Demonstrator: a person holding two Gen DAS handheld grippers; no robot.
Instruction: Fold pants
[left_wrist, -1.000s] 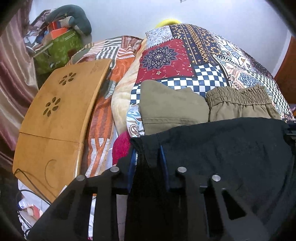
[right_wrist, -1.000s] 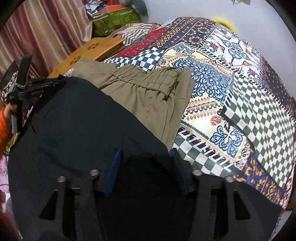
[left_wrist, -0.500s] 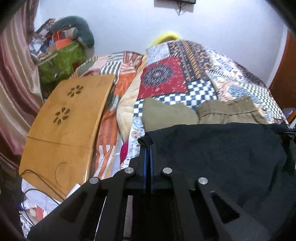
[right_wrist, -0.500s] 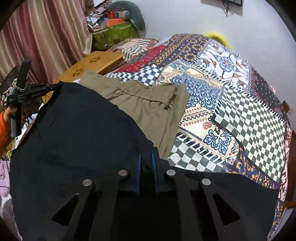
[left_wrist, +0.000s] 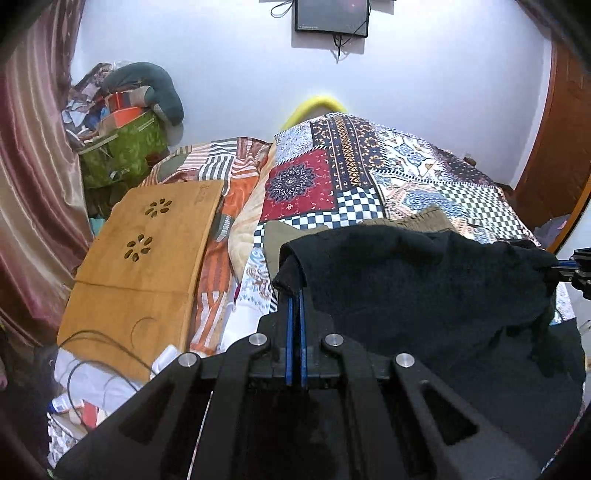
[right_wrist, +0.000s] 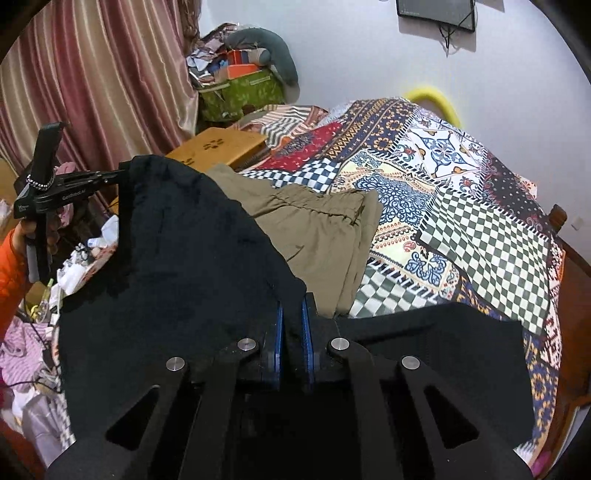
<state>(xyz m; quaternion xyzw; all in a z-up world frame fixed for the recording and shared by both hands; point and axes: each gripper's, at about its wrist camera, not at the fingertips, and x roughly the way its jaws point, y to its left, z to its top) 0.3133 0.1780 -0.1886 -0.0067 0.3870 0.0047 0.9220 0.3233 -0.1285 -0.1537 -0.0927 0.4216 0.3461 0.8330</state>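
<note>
Your left gripper (left_wrist: 295, 295) and right gripper (right_wrist: 293, 317) each pinch a corner of the black pants (right_wrist: 192, 251); green pants (right_wrist: 317, 229) lie just ahead.

- Pale white wall (left_wrist: 229, 74) behind the bed, evenly lit.
- Dark flat screen (left_wrist: 331, 16) mounted high on that wall, cables dangling below it.
- Bed covered by a patchwork quilt (left_wrist: 321, 177) of red, navy and checkered squares.
- Striped orange-and-white blanket (left_wrist: 221, 162) alongside the quilt.
- Yellow curved object (left_wrist: 314, 105) peeking over the far edge of the bed.
- Wooden lap tray (left_wrist: 147, 251) with flower cut-outs, lying at the bed's side.
- Pink-maroon satin curtain (right_wrist: 92, 74) along the side of the room.
- Green patterned box (left_wrist: 125, 147) piled with clutter, grey neck pillow (left_wrist: 162, 88) on top.
- Brown wooden door (left_wrist: 554, 147) at the far corner.
</note>
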